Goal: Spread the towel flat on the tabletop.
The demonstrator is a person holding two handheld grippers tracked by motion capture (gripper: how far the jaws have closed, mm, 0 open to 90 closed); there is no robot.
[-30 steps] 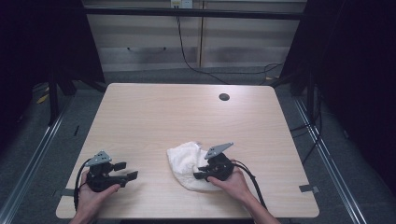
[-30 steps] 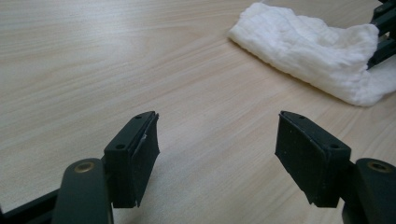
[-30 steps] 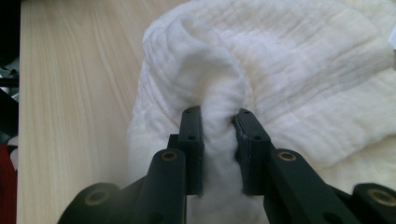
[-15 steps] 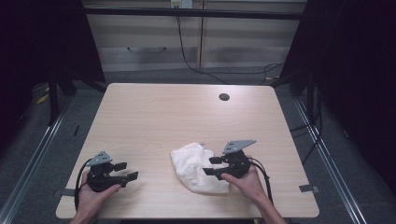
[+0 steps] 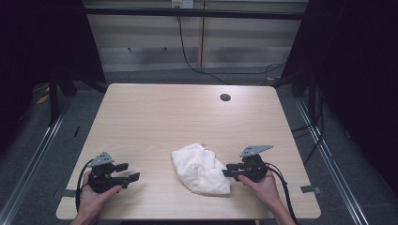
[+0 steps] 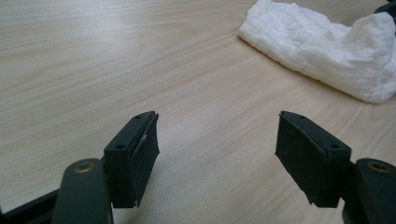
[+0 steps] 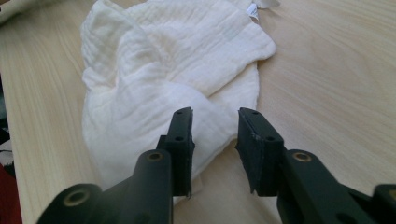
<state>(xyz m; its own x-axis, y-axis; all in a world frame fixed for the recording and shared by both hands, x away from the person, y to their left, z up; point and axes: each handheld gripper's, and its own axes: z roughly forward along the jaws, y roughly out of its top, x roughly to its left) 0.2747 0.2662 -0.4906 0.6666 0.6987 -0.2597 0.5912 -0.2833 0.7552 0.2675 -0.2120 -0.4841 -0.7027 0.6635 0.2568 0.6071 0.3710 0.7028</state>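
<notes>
We're seeing the table [image 5: 187, 122] evenly lit from above while the surroundings are falling off to near black. The high view is looking soft and low-res. We're getting sharper gripper views: soft shadows under the jaws, the white cloth [image 7: 173, 79] nearly clipping, near jaw bases blurring slightly.

White cloth [image 5: 200, 168] lies crumpled on my table [image 5: 159, 122], near the front edge, between my two hands and closer to the right one. Fabric is thin, crinkled gauze [image 7: 154, 84], bunched into soft folds with one hump raised along its right side. A small tag [image 7: 252, 11] sticks out at its far edge. It rests flat, loose, unfolded.
</notes>
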